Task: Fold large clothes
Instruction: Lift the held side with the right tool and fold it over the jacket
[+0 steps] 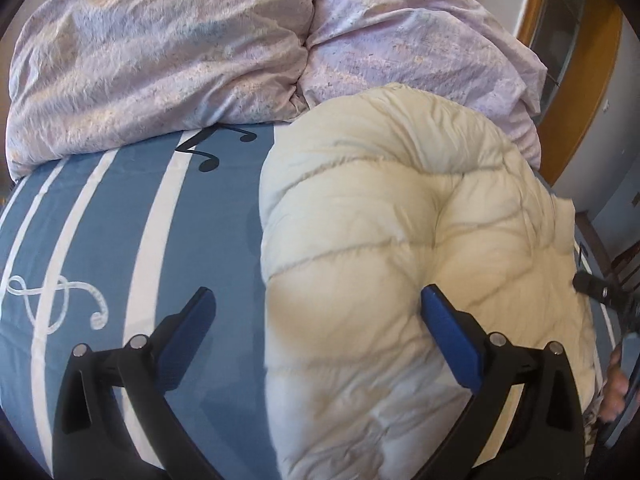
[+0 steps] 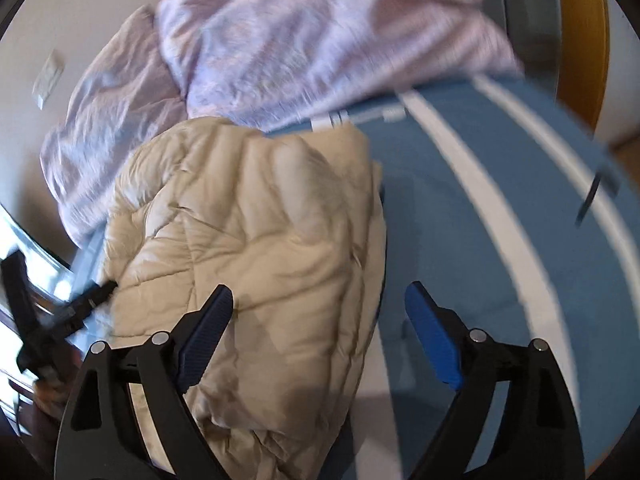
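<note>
A cream quilted puffer jacket [image 1: 400, 240] lies bunched on the blue bed sheet [image 1: 120, 240], filling the right half of the left wrist view. My left gripper [image 1: 316, 304] is open above the jacket's near left edge, holding nothing. In the right wrist view the same jacket [image 2: 260, 240] lies left of centre on the blue sheet [image 2: 480, 260]. My right gripper [image 2: 318, 304] is open above the jacket's near right edge, holding nothing. Each gripper shows at the side of the other's view: the right one [image 1: 600, 288] and the left one [image 2: 80, 304].
A crumpled lilac duvet [image 1: 200, 48] is heaped along the far side of the bed, also in the right wrist view [image 2: 300, 40]. The sheet has white stripes and music-note prints [image 1: 208, 160]. A wooden door frame [image 1: 576, 120] stands beyond the bed's right side.
</note>
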The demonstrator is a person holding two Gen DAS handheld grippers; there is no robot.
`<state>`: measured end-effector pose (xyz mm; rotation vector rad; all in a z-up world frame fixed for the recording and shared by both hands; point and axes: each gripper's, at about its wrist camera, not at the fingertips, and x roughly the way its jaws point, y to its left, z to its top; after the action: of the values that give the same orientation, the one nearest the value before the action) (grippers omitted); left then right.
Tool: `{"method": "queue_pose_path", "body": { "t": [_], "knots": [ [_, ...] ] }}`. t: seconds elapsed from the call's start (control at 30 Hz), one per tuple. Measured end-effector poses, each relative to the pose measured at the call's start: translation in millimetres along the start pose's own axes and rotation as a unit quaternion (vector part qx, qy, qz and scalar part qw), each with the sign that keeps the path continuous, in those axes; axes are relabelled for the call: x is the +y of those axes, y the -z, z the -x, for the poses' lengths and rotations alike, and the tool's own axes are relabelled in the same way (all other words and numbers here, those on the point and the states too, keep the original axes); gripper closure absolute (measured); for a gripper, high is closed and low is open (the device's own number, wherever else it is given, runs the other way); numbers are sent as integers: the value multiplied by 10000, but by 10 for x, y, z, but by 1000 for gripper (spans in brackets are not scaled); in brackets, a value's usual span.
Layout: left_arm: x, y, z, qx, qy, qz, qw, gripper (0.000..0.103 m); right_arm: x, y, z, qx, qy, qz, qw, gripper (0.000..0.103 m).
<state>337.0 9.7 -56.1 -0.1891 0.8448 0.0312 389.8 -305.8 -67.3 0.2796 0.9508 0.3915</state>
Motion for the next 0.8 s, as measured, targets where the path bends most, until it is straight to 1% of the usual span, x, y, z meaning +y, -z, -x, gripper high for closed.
{"method": "queue_pose_path", "body": {
  "t": [0.03,0.07,0.17,0.33,0.43,0.63,0.7,0.77,0.8],
  "knots": [
    [3,12,13,-2,-2,-13,10000,2,-56,-5,-21,99,-152,-195,9996,13],
    [6,25,24,5,-4,-27,10000,2,-142,-13,-63,247,-417,-502,9976,13],
    [-5,45,18,31,-41,-78,10000,2,-182,-5,-131,429,-721,-792,9933,12],
    [-22,73,7,15,-98,-153,9998,2,-209,-41,-315,718,-993,-1081,9866,12],
    [-13,74,4,17,-75,-136,9999,2,-232,-72,-395,816,-1071,-1212,9835,9],
    [20,80,-5,15,20,-100,9999,2,-207,-94,-480,843,-1191,-1183,9822,9],
    [42,80,-8,17,71,-70,9999,2,-183,-104,-530,883,-1346,-1168,9800,18],
    [68,82,-1,15,100,-15,9999,2,-162,-92,-612,992,-1606,-1226,9743,37],
    [99,80,8,15,155,43,9999,2,-154,-88,-637,996,-1684,-1250,9727,41]
  ]
}}
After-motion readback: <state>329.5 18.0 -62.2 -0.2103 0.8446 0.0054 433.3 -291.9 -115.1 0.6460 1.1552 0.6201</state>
